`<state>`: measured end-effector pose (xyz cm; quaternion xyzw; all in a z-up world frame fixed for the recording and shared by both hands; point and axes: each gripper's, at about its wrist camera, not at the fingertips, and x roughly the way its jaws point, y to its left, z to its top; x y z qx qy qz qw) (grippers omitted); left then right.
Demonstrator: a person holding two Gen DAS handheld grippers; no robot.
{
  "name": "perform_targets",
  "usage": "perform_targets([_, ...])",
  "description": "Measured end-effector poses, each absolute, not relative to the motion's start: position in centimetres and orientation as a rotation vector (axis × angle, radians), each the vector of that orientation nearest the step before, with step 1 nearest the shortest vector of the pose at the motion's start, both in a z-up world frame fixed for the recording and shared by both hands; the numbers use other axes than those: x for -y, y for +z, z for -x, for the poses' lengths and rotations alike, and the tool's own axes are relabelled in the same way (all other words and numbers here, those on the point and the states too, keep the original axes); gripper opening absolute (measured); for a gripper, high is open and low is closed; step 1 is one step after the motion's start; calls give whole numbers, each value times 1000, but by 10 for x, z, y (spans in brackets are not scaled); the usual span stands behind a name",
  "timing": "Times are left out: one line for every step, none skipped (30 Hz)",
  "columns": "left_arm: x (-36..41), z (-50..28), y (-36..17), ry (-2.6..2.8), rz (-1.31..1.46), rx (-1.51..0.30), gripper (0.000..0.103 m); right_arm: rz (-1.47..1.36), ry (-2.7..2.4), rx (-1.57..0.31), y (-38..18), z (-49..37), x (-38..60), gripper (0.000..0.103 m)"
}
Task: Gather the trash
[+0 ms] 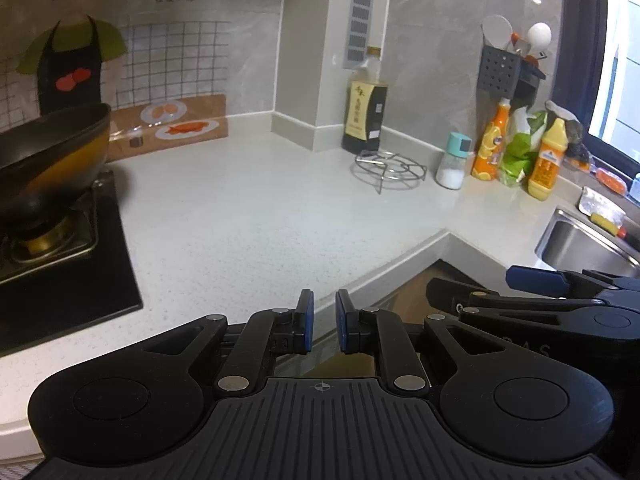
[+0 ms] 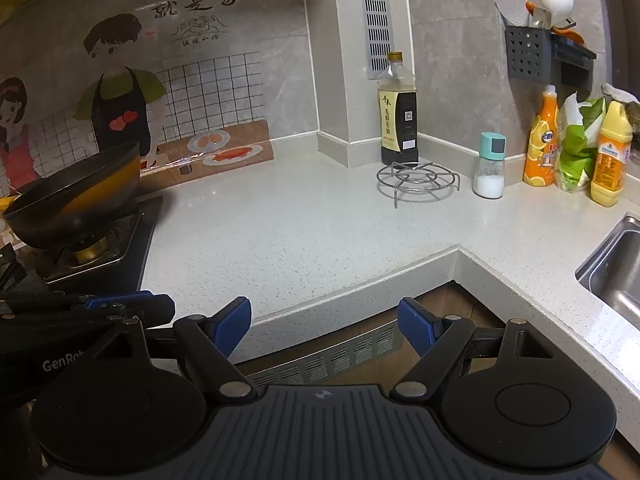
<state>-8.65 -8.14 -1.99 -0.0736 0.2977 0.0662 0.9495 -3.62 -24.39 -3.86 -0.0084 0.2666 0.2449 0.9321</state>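
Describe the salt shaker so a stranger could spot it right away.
Look along the counter by the back wall, between the wire trivet and the orange bottle. The salt shaker is the small clear jar of white grains, the only one with a teal cap.

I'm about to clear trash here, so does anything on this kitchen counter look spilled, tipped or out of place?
Only the wok stands out: it sits tilted on the burner, its rim higher on the counter side. The dark bottle, wire trivet and salt shaker stand upright, and no spill shows on the countertop.
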Motion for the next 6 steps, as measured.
perform_targets([80,85,-21,132,151,-610,16,19,497,-548,-39,35,243,81])
perform_targets([77,82,-23,129,153,-616,16,20,492,-552,-40,33,241,81])
perform_targets([76,80,-25,127,158,-622,16,21,486,-556,-41,30,240,81])
perform_targets([73,76,-27,136,168,-631,16,20,483,-563,-42,27,238,81])
perform_targets([68,72,-29,143,181,-645,16,21,482,-570,-44,25,235,81])
perform_targets([63,68,-32,138,196,-656,16,25,481,-580,-46,20,232,81])
